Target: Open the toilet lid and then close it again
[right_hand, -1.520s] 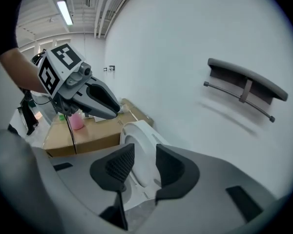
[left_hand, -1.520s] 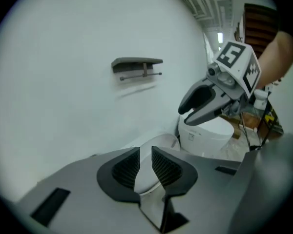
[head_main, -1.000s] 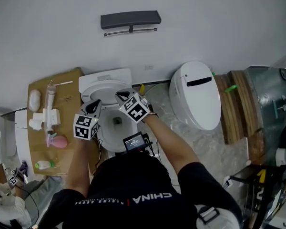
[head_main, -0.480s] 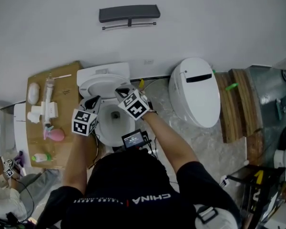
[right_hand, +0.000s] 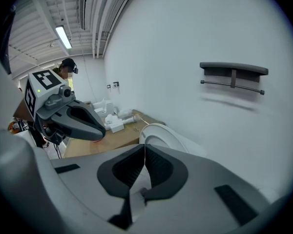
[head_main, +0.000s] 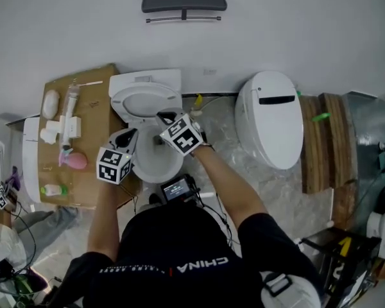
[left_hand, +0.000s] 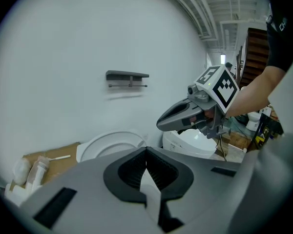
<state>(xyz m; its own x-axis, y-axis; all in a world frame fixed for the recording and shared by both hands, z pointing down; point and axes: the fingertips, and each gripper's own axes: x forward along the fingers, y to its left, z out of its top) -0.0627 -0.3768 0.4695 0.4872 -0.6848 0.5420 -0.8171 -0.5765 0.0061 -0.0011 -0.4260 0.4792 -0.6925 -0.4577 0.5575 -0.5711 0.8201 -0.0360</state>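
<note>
Left gripper (left_hand: 146, 155): jaws pressed together, nothing between the pads. Right gripper (right_hand: 145, 151): likewise closed and empty. Neither has a hold on anything.

Both hang side by side over the open bowl (head_main: 155, 162), pointing down and toward the wall. The right one's tip is near the foot of the toilet lid (head_main: 145, 102), the left a little further back. I cannot tell whether either touches.

The lid stands raised, leaning back toward the cistern and wall, so the opening half looks done and closing is likely what remains.

To the left, a cardboard sheet (head_main: 93, 117) carries small bottles and fittings. To the right stands a second toilet (head_main: 269, 117) with its lid down, well apart.

Risks, as I judge them:
- Closed jaws can only nudge. A smooth, curved lid may slide off the tips and drop hard onto the rim.
- A push low down, near the hinge, gives poor leverage and could strain it.
- The two grippers sit close together and could knock each other.
- A seat ring might lift or fall along with the lid.
</note>
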